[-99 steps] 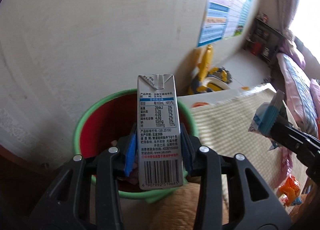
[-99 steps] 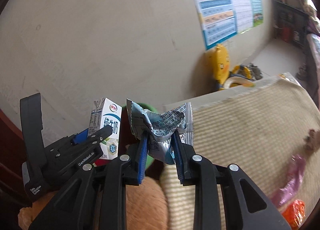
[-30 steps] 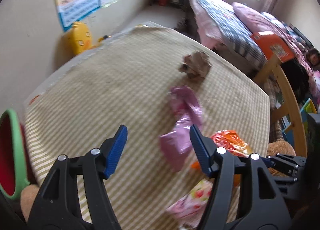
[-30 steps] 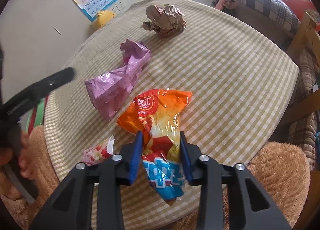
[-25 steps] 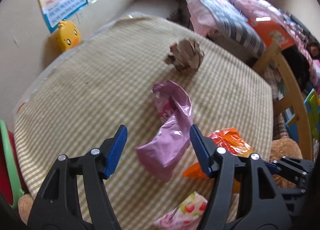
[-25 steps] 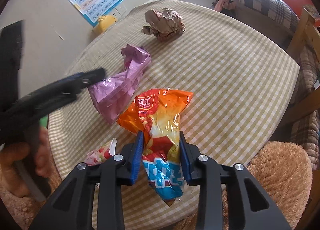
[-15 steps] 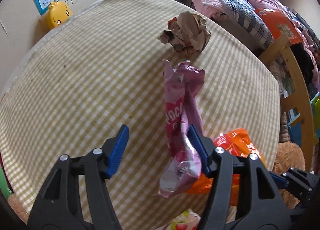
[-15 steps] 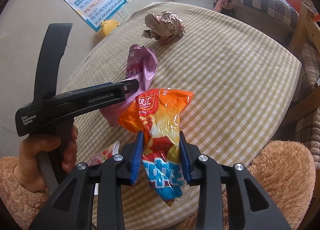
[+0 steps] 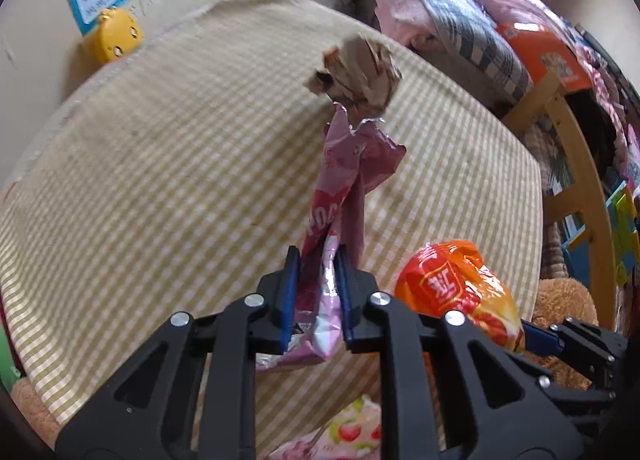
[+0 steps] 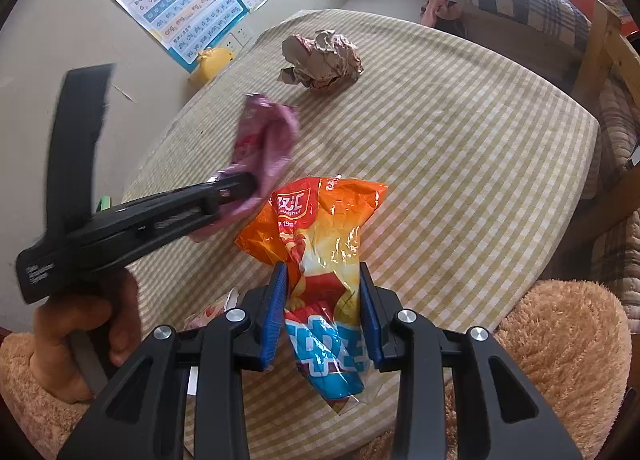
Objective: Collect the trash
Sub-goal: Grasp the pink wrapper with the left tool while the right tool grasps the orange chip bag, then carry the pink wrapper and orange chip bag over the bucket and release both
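Two grabs in hand: my left gripper (image 9: 316,292) pinches the pink wrapper (image 9: 344,196) mid-table (image 9: 160,164); my right gripper (image 10: 322,312) clamps the orange snack bag (image 10: 320,232) at the near edge. Next, I judge, lift both binward; crumpled paper (image 10: 322,60) remains.

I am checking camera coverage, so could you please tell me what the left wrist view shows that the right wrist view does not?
Only the left wrist view shows the left gripper shut on the pink wrapper from behind. Only the right wrist view shows the hand holding that gripper, and the orange bag's blue lower end between the right gripper's pads. Both show the crumpled brown paper on the checked tablecloth.
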The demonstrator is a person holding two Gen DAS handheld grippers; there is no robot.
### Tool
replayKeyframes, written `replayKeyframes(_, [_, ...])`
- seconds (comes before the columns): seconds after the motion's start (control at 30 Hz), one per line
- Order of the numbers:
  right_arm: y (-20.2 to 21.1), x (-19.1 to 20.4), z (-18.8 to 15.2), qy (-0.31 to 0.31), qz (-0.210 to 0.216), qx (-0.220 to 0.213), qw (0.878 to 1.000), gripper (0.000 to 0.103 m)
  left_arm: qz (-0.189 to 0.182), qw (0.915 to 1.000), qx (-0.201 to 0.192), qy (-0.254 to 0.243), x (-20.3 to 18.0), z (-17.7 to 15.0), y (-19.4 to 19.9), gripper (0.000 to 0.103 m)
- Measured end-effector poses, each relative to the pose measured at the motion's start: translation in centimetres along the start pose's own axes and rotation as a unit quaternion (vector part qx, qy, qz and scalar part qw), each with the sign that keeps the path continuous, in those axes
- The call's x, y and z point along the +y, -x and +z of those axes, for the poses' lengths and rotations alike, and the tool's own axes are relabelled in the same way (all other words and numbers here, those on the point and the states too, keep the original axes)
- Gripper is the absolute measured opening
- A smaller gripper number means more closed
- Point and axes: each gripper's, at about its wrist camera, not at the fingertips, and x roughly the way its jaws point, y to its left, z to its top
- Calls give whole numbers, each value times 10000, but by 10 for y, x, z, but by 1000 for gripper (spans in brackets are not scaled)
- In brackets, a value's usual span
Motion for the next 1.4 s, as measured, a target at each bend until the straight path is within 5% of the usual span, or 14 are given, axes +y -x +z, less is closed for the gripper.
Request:
replayKeyframes(0.57, [29, 23, 14, 182, -204, -748, 9968, 33, 756, 9907, -1108, 230, 34, -5, 103, 16])
replayKeyframes(1.0, [50, 74, 38, 581, 84, -1209, 9909, 33, 963, 9825, -1555, 341, 50, -8, 139, 16])
replayKeyframes(1.4, [44, 143, 59, 1145, 457, -1285, 9840, 33, 1365, 9710, -1788, 804, 103, -18, 166, 16])
